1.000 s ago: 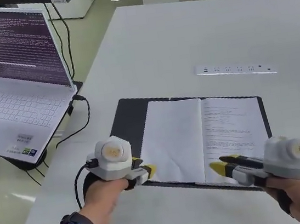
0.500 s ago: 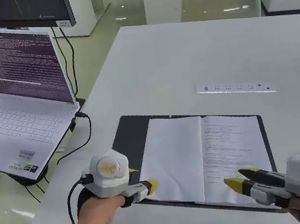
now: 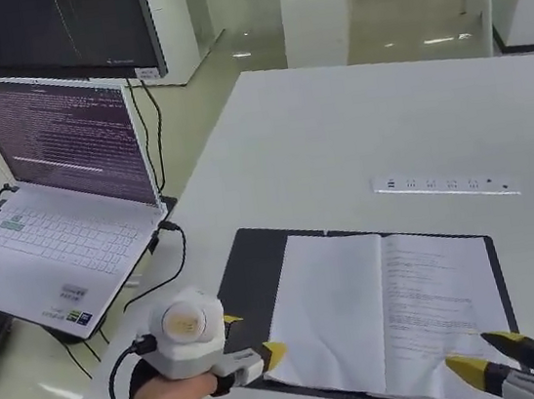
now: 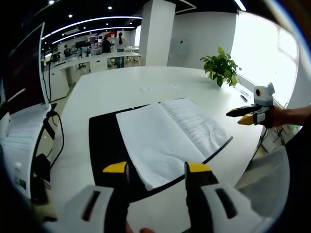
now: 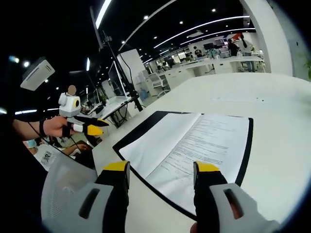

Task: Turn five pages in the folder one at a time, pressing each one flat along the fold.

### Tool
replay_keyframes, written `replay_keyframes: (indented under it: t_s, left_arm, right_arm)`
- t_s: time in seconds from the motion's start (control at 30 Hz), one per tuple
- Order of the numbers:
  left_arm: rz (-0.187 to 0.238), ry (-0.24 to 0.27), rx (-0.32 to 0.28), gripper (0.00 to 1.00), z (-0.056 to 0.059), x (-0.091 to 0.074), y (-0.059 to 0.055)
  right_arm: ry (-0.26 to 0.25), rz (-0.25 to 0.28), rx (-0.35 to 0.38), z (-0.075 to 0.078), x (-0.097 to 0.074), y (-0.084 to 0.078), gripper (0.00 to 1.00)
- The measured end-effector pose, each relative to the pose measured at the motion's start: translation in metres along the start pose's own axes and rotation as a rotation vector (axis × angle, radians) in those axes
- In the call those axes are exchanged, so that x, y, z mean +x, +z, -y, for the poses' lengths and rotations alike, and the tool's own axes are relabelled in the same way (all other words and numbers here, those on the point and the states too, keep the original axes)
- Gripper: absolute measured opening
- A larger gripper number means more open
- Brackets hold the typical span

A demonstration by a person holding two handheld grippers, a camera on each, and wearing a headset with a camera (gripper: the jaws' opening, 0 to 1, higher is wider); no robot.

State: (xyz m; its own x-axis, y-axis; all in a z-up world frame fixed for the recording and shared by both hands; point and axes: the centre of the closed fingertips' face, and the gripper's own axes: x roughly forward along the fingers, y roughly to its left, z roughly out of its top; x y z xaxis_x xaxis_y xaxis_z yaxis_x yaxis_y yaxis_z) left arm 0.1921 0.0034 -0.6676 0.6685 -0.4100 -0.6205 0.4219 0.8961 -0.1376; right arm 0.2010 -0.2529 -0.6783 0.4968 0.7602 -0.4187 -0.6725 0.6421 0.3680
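An open laptop point(image 3: 53, 218) with a text-filled screen sits just left of the white table point(image 3: 336, 122), with a dark monitor point(image 3: 48, 31) behind it and a black cable point(image 3: 163, 272) at its side, while a white power strip point(image 3: 447, 186) lies on the table and a potted plant point(image 4: 221, 68) stands near a bright window.

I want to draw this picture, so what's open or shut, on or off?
folder, open, flat on the table
laptop, lid open, screen lit
monitor, screen dark
left tool, open, holding nothing
right tool, open, holding nothing
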Motion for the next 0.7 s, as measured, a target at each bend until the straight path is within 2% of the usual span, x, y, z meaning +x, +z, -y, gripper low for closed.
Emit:
replay_keyframes:
  t_s: [0.2,0.33,0.5,0.7]
  left_arm:
    - [0.033,0.005,0.005,0.5,-0.001,-0.013,0.008]
    - [0.056,0.019,-0.001,0.54,-0.005,-0.024,0.012]
    - [0.066,0.036,-0.008,0.57,-0.009,-0.035,0.009]
    - [0.085,0.044,-0.025,0.62,-0.011,-0.041,0.004]
  right_arm:
    - [-0.015,-0.011,-0.034,0.001,-0.01,0.004,0.55]
    - [-0.034,0.018,-0.027,0.004,-0.02,0.012,0.57]
    - [-0.072,0.047,-0.014,0.008,-0.035,0.014,0.6]
    - [-0.112,0.059,0.013,0.011,-0.055,0.003,0.62]
